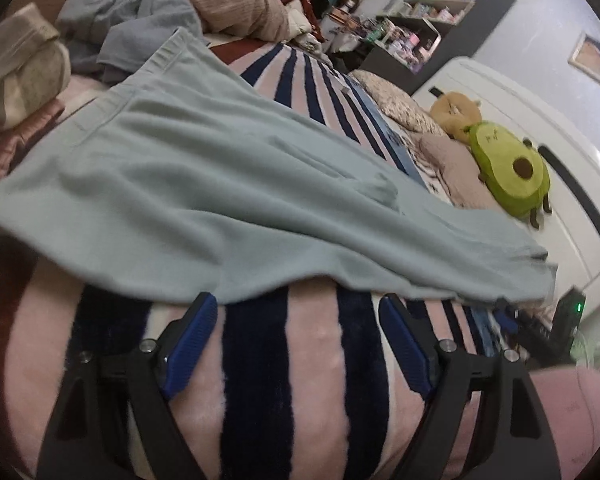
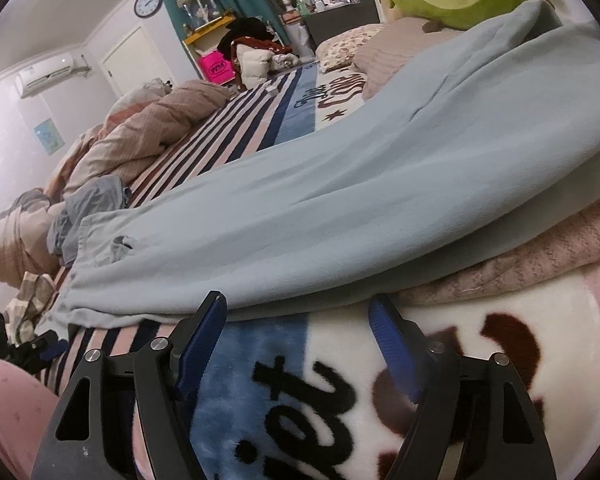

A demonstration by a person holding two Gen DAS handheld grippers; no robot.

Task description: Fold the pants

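Light blue-grey pants [image 1: 220,184] lie flat across a striped blanket [image 1: 256,380] on a bed, waistband at the far left. My left gripper [image 1: 296,308] is open and empty, its blue pads just short of the pants' near edge. In the right wrist view the same pants [image 2: 320,208] stretch from lower left to upper right, one end resting on a pink knitted cloth [image 2: 540,256]. My right gripper [image 2: 298,312] is open and empty, its fingertips at the pants' near edge.
A crumpled grey garment [image 1: 128,20] and bundled beige bedding [image 1: 24,68] lie beyond the waistband. An avocado plush [image 1: 508,164] and pillows sit by the white headboard [image 1: 540,120]. A beige duvet [image 2: 148,132] is heaped at the far side. The other gripper [image 2: 28,348] shows at lower left.
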